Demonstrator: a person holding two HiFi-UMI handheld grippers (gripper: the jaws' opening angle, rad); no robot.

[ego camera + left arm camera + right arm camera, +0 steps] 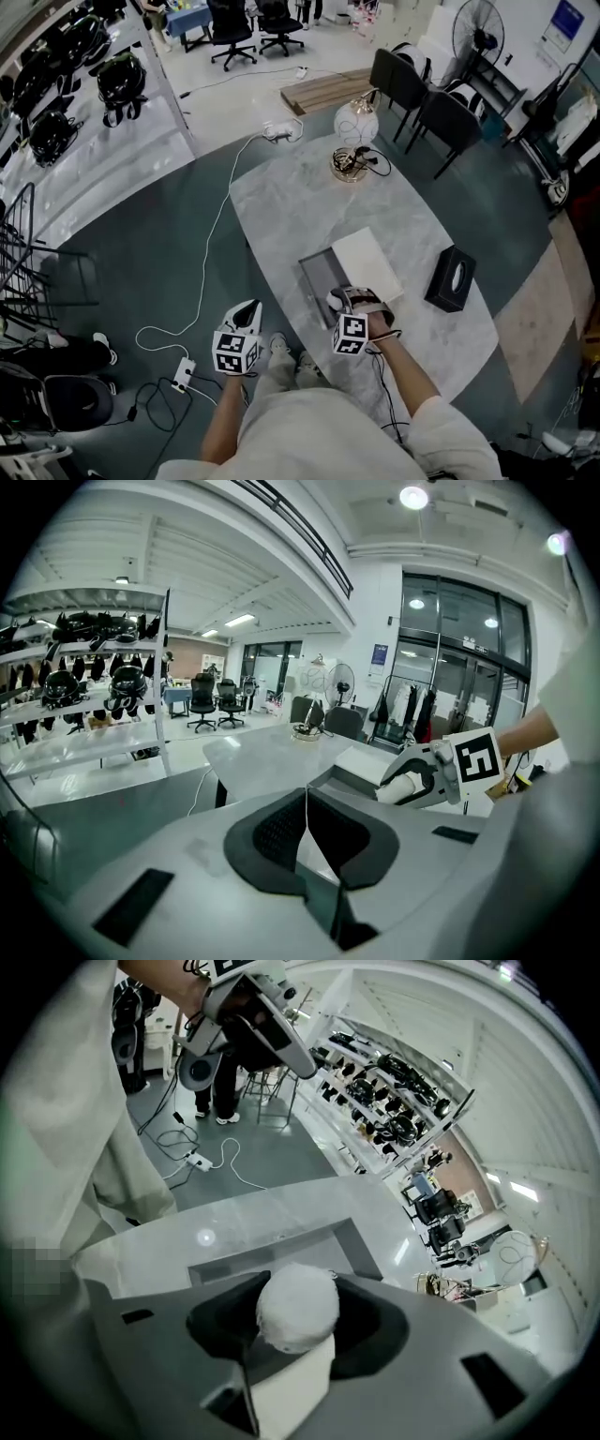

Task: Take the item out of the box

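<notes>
Fuzzy white ball (297,1305) sits pinched between the jaws of the right gripper (291,1337), which are closed partway onto its sides. It is held just above the near end of the open grey box (319,279) on the marble table (281,202). The ball looks round, so no long axis can be told. The box lies lengthwise away from the person, with a white lid (368,262) touching its right side. The left gripper (306,803) hangs off the table's edge, its jaws pressed together on nothing.
</notes>
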